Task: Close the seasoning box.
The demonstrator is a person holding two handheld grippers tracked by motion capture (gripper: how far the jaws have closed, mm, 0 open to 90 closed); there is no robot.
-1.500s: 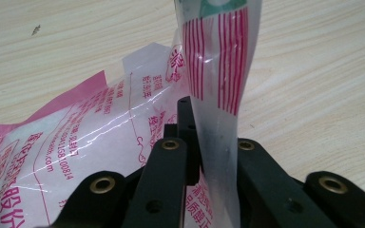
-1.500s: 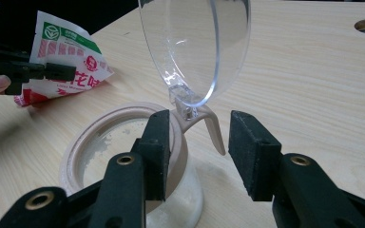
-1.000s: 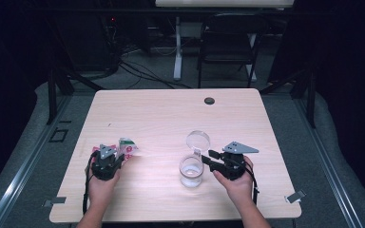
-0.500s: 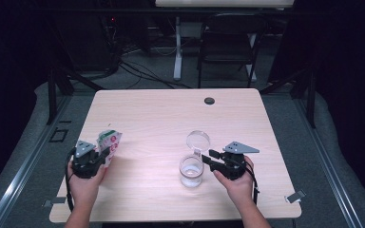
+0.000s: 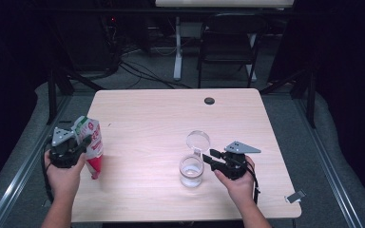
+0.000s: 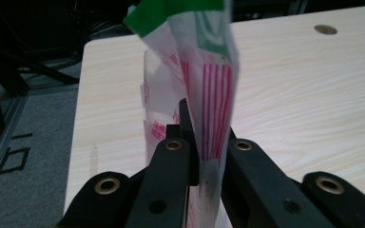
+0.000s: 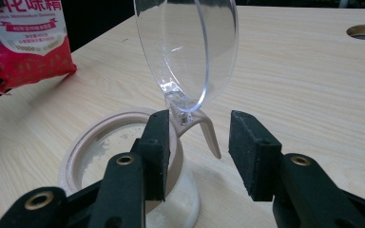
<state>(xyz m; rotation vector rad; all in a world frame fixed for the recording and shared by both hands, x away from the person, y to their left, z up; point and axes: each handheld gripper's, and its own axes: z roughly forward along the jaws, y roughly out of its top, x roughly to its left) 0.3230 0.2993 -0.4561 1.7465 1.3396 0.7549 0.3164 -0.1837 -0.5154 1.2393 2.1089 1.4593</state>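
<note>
Left hand-held gripper (image 5: pixel 78 145) clamped on red-and-white pouch (image 5: pixel 91 145), lifted over tabletop (image 5: pixel 161 118) left edge. Right hand-held gripper (image 5: pixel 210 158) open, jaws astride hinge tab of glass jar (image 5: pixel 191 171), clear lid (image 5: pixel 197 140) upright.

A white pouch (image 5: pixel 89 142) is showing red-pink stripes and print under a green top band (image 6: pixel 171 12), with its lower part glowing solid red in the right gripper view (image 7: pixel 26 52) at about ten o'clock. The table (image 5: pixel 171 118) is wearing a pale wood grain, broken by a dark round grommet (image 5: pixel 209 100) at twelve o'clock. A clear jar (image 5: pixel 191 171) is carrying a beige rim (image 7: pixel 83 142), a see-through lid (image 7: pixel 185 47) and whitish powder. Both grippers, left (image 5: pixel 78 145) and right (image 5: pixel 208 159), are showing black with brass-coloured rivets and grey top plates.
</note>
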